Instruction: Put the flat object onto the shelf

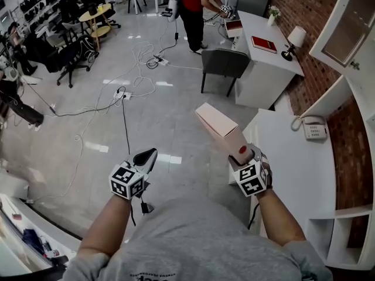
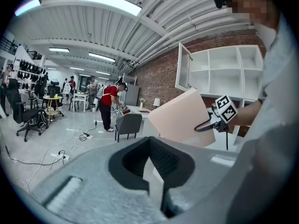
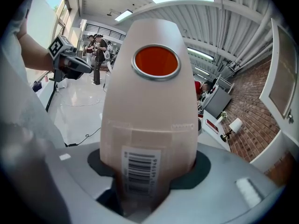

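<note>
The flat object is a pale pink box [image 1: 220,129] with a red round sticker and a barcode label. My right gripper [image 1: 243,151] is shut on its lower end and holds it up in the air, tilted away to the left. In the right gripper view the box [image 3: 149,106] fills the middle, wedged between the jaws [image 3: 149,181]. The left gripper view shows the box [image 2: 180,118] in front of the white wall shelf [image 2: 224,73]. My left gripper [image 1: 147,154] hangs over the floor, shut with nothing in it. White shelf compartments [image 1: 345,233] stand at the lower right.
A white counter [image 1: 293,174] with a telephone [image 1: 314,127] lies just right of the box. An open cabinet door [image 1: 345,28] hangs above. Farther off stand a grey chair [image 1: 224,63], a white desk with a red book [image 1: 263,44] and a lamp [image 1: 295,40], and a person in red [image 1: 196,4]. Cables [image 1: 117,95] cross the floor.
</note>
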### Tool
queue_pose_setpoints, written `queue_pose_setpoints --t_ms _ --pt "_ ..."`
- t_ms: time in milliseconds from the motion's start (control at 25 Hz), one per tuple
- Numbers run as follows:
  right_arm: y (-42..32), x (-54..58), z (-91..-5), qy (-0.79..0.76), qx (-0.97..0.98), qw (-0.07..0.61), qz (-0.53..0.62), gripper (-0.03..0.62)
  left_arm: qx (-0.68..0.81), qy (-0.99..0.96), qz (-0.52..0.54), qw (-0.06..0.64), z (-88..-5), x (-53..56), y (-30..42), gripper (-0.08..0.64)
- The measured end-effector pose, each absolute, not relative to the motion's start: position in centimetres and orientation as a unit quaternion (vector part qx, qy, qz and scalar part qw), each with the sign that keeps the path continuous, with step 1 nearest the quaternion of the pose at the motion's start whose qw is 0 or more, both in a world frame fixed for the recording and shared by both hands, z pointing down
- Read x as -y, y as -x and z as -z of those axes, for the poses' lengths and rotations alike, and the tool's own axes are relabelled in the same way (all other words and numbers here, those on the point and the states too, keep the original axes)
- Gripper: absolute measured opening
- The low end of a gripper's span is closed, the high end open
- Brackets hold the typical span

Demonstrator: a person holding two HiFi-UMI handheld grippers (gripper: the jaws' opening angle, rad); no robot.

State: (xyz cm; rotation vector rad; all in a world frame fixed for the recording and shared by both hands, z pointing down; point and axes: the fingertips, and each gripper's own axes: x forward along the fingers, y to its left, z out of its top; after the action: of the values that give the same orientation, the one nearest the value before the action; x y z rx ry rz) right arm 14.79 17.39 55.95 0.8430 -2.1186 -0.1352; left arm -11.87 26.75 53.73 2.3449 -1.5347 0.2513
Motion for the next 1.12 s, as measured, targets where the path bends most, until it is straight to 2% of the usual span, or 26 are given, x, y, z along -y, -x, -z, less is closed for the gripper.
queue_pose_setpoints --t_ms 240,480,720,1120 --pt "-17.7 -15.9 -55.6 -0.341 0.846 0.406 0.053 0.287 0.531 -0.828 -0.088 0.159 -53.3 -24.8 8.6 0.000" --pt "-17.7 -13.5 -56.3 -0.352 0.844 0.402 0.043 0.287 0.518 -0.836 -0.089 0.157 -53.6 -22.2 8.6 0.000" --pt "-14.5 -9.5 -57.1 -0.360 0.834 0.416 0.040 0.287 0.497 -0.848 -0.088 0.162 -55.1 -16.7 11.9 0.000" --pt "-5.7 3.4 -55.9 -0.406 0.811 0.420 0.032 0.287 0.435 -0.884 -0.091 0.143 -53.7 -0.5 20.8 0.000"
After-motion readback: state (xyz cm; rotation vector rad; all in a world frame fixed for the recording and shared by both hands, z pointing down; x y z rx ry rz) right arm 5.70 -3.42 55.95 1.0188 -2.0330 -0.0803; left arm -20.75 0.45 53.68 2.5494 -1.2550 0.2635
